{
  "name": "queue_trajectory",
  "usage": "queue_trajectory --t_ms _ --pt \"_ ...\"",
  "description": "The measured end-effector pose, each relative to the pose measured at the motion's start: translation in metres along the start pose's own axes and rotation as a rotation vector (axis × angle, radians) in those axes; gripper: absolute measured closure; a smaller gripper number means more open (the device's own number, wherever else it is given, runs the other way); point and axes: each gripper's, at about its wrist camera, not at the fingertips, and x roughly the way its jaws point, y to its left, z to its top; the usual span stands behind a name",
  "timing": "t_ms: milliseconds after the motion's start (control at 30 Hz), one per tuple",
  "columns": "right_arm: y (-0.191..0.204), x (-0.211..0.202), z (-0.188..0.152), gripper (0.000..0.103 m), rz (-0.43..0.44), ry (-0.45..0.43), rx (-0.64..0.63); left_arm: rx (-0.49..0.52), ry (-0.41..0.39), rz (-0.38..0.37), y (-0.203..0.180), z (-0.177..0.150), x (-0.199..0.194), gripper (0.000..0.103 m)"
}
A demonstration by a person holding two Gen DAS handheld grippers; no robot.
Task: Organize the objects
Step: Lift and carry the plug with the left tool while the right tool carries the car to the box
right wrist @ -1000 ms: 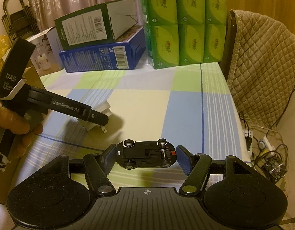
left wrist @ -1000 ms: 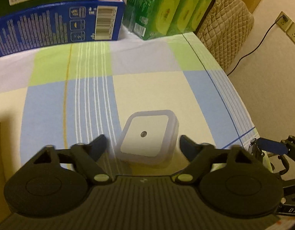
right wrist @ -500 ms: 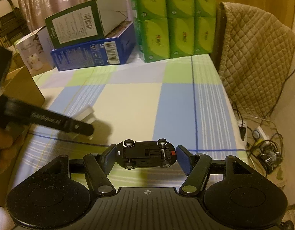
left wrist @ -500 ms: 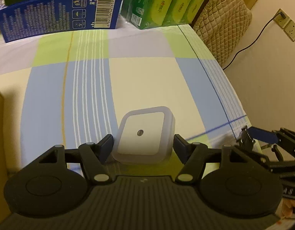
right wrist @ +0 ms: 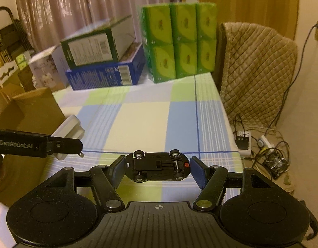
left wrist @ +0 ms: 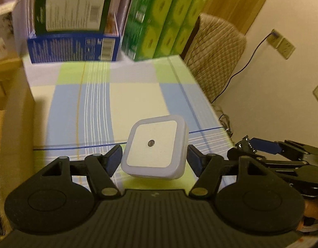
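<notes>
Overhead, left wrist view: checked tablecloth (left wrist: 138, 95), blue box (left wrist: 74, 48) and green packs (left wrist: 165, 26) at 12 o'clock, quilted chair (left wrist: 216, 62) at 2. Left gripper (left wrist: 154, 159) clamps the white night light (left wrist: 153, 146), now lifted clear of the cloth; a second ago it sat down. Cardboard box (left wrist: 12, 107) at 9, contents unseen.

Right wrist view: right gripper (right wrist: 156, 169) clenched on toy car (right wrist: 156, 166), belly up, unchanged. Night light (right wrist: 68, 130) at 9 beside cardboard box (right wrist: 35, 107).
</notes>
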Motion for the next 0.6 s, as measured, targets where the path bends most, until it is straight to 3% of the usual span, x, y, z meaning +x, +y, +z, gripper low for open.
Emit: queue_trajectory --t_ms 333,600 --pt "0.041 -0.091 -0.03 0.04 0.008 -0.074 0.009 0.022 -0.107 0.025 -0.023 -0.054 -0.104 0.039" --pt "0.063 -0.134 -0.056 0.04 0.021 -0.103 -0.006 -0.014 -0.176 0.052 -0.018 -0.097 -0.168 0.039"
